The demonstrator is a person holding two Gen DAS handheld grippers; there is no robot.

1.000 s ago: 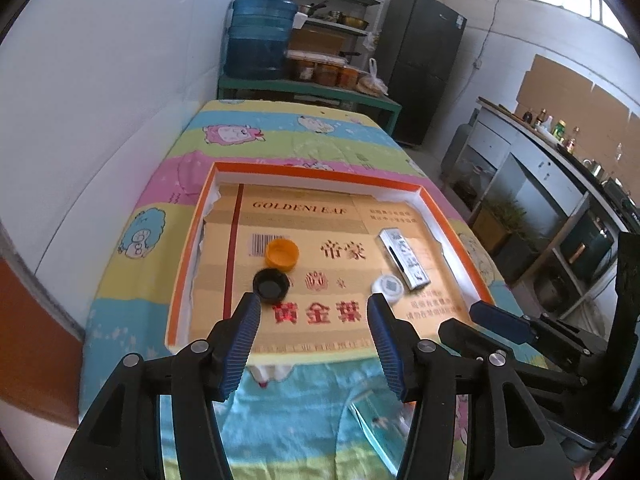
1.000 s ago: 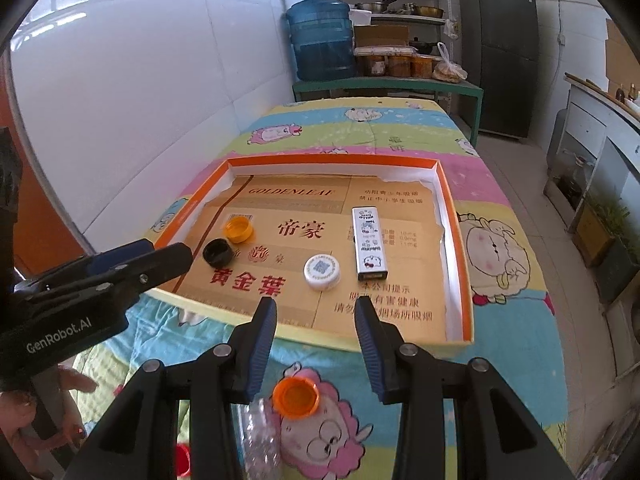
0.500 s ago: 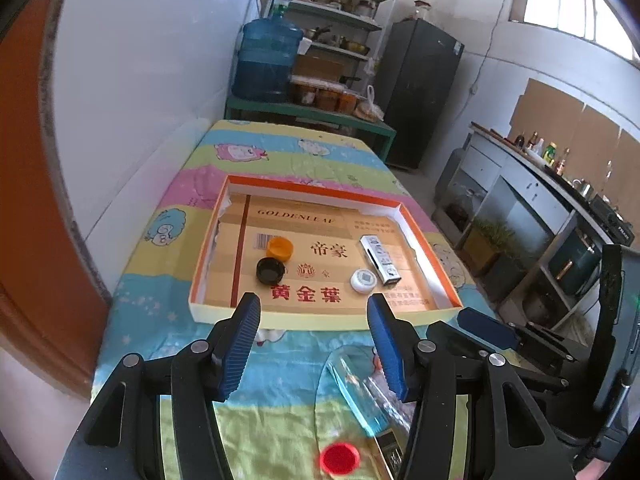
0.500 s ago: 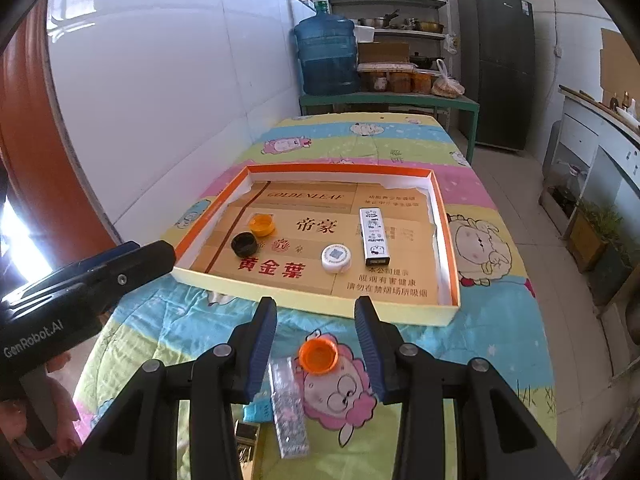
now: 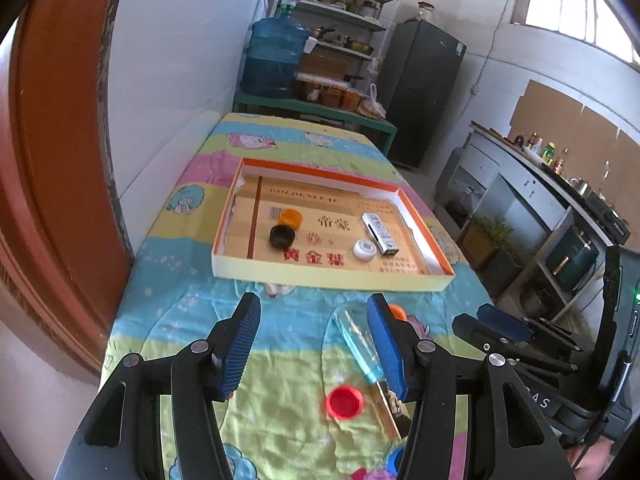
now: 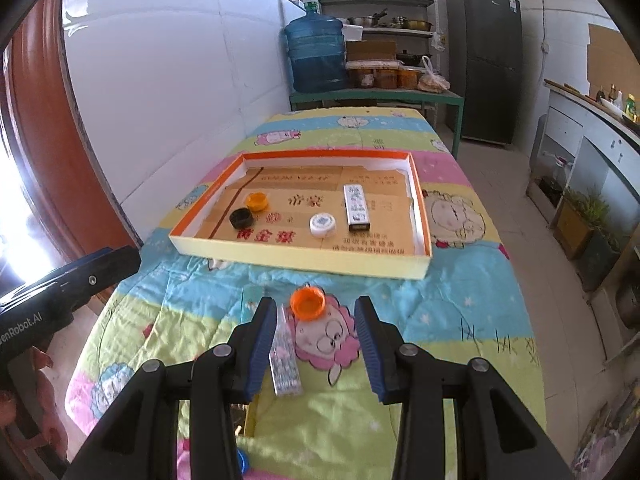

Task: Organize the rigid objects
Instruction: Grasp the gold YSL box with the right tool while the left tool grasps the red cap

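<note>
The shallow orange-rimmed box (image 6: 421, 268) on the quilt-covered desk (image 6: 472, 312) already holds four things: an orange cap (image 6: 256, 201), a black cap (image 6: 240, 217), a white round tin (image 6: 322, 224) and a small white rectangular pack (image 6: 357, 206), all lying apart from one another. That part looks done.

Outside the box, several pieces lie on the quilt near the front edge: an orange cap (image 6: 307, 303), a clear plastic case (image 6: 285, 356) just beside it, a red cap (image 5: 344, 401), and a blue cap (image 5: 396, 459) partly hidden at the bottom edge. So the sorting seems roughly half finished.

The left gripper (image 5: 314, 346) and the right gripper (image 6: 316, 338) both hover with jaws spread wide and nothing between them. The loose orange cap sits just ahead of the right gripper, so it is probably the next pick.
</note>
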